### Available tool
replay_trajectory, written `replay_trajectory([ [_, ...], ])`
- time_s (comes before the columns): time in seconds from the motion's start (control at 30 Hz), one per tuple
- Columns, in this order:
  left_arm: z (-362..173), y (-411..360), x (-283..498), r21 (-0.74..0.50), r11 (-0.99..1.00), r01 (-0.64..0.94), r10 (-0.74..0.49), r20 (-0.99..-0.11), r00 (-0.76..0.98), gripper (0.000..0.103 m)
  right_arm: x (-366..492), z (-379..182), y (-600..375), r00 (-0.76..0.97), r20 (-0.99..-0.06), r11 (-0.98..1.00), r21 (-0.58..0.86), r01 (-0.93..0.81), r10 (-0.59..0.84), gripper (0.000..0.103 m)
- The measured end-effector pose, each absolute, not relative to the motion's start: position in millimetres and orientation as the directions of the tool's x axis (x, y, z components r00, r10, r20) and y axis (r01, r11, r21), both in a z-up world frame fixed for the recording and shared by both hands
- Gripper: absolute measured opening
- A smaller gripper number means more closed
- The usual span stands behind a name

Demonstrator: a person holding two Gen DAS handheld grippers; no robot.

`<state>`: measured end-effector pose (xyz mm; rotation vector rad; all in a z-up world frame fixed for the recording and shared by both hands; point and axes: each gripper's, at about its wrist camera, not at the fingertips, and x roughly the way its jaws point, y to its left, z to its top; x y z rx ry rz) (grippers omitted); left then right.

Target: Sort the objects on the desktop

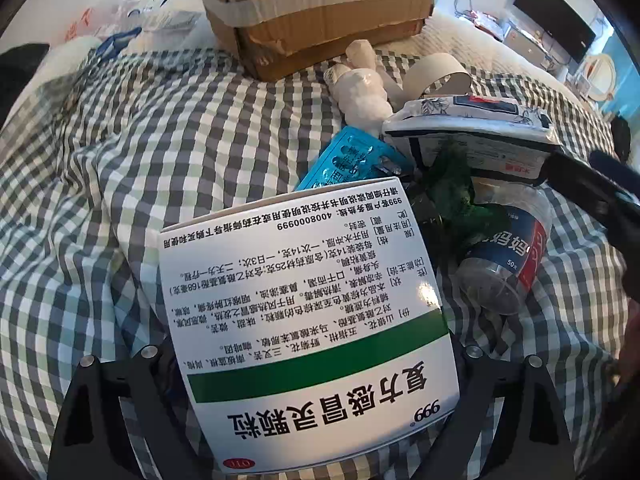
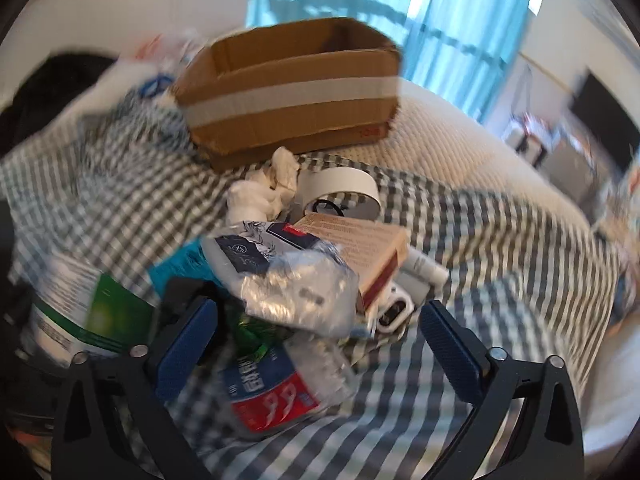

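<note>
A white medicine box with green bands point(image 1: 308, 320) fills the space between the fingers of my left gripper point(image 1: 312, 336), which is shut on its sides; the pads are hidden behind it. The same box shows at the left edge of the right wrist view point(image 2: 84, 316). My right gripper point(image 2: 316, 312) is open, blue pads point(image 2: 188, 344) wide apart over a crushed clear bottle with a blue and red label point(image 2: 272, 384) point(image 1: 504, 256). Its dark finger reaches in from the right of the left wrist view point(image 1: 588, 196).
A pile lies on the checked cloth point(image 1: 140, 168): a blue blister pack point(image 1: 344, 160), a wipes packet point(image 1: 472, 120), crumpled tissue point(image 2: 264, 192), a white paper ring point(image 2: 340, 188), a tan carton point(image 2: 360, 248) and a white charger point(image 2: 394, 308). An open cardboard box point(image 2: 292, 88) stands behind.
</note>
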<state>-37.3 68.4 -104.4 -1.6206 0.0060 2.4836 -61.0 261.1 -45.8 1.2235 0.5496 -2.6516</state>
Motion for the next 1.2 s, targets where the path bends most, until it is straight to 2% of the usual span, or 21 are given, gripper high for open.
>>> replay_trajectory([
  [0.03, -104, 68, -37, -0.093, -0.984, -0.149, 0.145, -0.909, -0.391, 0.092, -64, -48, 259, -0.644, -0.765, -0.908, -0.269, 0.321, -0.001, 0.091],
  [0.07, -103, 68, -38, -0.099, -0.984, -0.149, 0.150, -0.908, -0.391, 0.091, -68, -51, 256, -0.634, -0.773, -0.896, -0.283, 0.343, 0.001, 0.077],
  [0.1, -102, 66, -38, -0.105, -0.984, -0.147, 0.155, -0.908, -0.390, 0.090, -72, -56, 255, -0.623, -0.782, -0.888, -0.295, 0.353, 0.012, 0.070],
  [0.13, -101, 64, -38, -0.112, -0.983, -0.145, 0.161, -0.907, -0.390, 0.090, -76, -61, 256, -0.607, -0.794, -0.885, -0.288, 0.366, 0.007, 0.055],
  [0.17, -100, 64, -38, -0.116, -0.983, -0.145, 0.165, -0.905, -0.392, 0.089, -79, -63, 257, -0.593, -0.806, -0.885, -0.274, 0.377, -0.003, 0.034],
  [0.2, -98, 63, -38, -0.114, -0.983, -0.147, 0.163, -0.905, -0.393, 0.089, -80, -64, 259, -0.582, -0.813, -0.889, -0.250, 0.384, -0.023, 0.031],
  [0.3, -96, 61, -39, -0.105, -0.982, -0.156, 0.160, -0.902, -0.400, 0.087, -75, -60, 265, -0.578, -0.814, -0.903, -0.204, 0.377, -0.056, 0.025],
  [0.4, -89, 56, -37, -0.105, -0.983, -0.152, 0.160, -0.892, -0.422, 0.086, -67, -51, 272, -0.588, -0.804, -0.918, -0.163, 0.361, -0.088, 0.024],
  [0.73, -47, 48, -26, -0.065, -0.983, -0.170, 0.152, -0.807, -0.570, 0.085, -47, 2, 277, -0.670, -0.729, -0.938, -0.119, 0.326, -0.140, 0.020],
  [0.77, -44, 47, -27, -0.069, -0.983, -0.171, 0.156, -0.802, -0.576, 0.085, -47, 7, 276, -0.675, -0.724, -0.937, -0.121, 0.328, -0.143, 0.016],
  [0.97, -23, 31, -41, -0.074, -0.983, -0.166, 0.162, -0.764, -0.625, 0.085, -46, 26, 275, -0.699, -0.699, -0.941, -0.118, 0.319, -0.149, 0.015],
  [1.2, 4, 20, -62, -0.057, -0.983, -0.174, 0.162, -0.714, -0.681, 0.085, -58, 58, 280, -0.737, -0.642, -0.949, -0.043, 0.312, -0.213, 0.015],
])
